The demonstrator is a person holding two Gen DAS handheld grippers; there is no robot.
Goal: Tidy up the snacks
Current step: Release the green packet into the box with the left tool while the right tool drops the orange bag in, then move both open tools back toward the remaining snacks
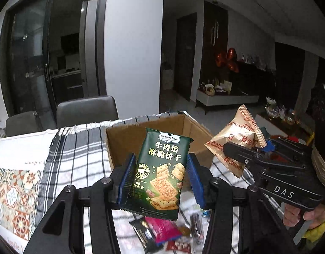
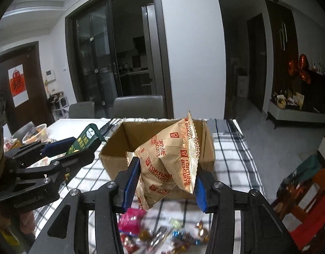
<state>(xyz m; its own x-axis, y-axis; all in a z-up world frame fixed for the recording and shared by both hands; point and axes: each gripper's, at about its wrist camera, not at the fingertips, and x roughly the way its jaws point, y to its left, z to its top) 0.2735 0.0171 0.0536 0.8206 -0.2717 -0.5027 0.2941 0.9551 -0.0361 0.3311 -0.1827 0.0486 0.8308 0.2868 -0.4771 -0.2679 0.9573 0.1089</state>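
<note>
Here, closest in, the left gripper [image 1: 160,177] pinches a green cracker packet [image 1: 162,171] between its blue pads [image 1: 126,180], the packet standing upright with its lower edge hanging below the fingers. Under that gripper, blurred on the checked cloth [image 1: 77,148], lies a loose pile of small wrapped snacks [image 1: 162,232], among them a pink wrapper. The right gripper [image 2: 164,182] is likewise clamped, on a tan Fortune Biscuits bag [image 2: 171,158] that puffs up between its blue pads [image 2: 131,182] and rises to a crimped top edge; more wrapped sweets [image 2: 162,235] lie blurred below it.

Just beyond both grippers sits an open cardboard box [image 2: 111,160] on the same cloth, its flaps up; what it holds cannot be told. From the left wrist view, the right gripper and its bag come in from the right, beside the box. From the right wrist view, the left gripper [image 2: 63,148] comes in from the left with the green packet tilted toward the box.

Farther off stand two grey chairs [image 2: 139,105] at the table's far edge, then dark glass doors [image 2: 99,59]
</note>
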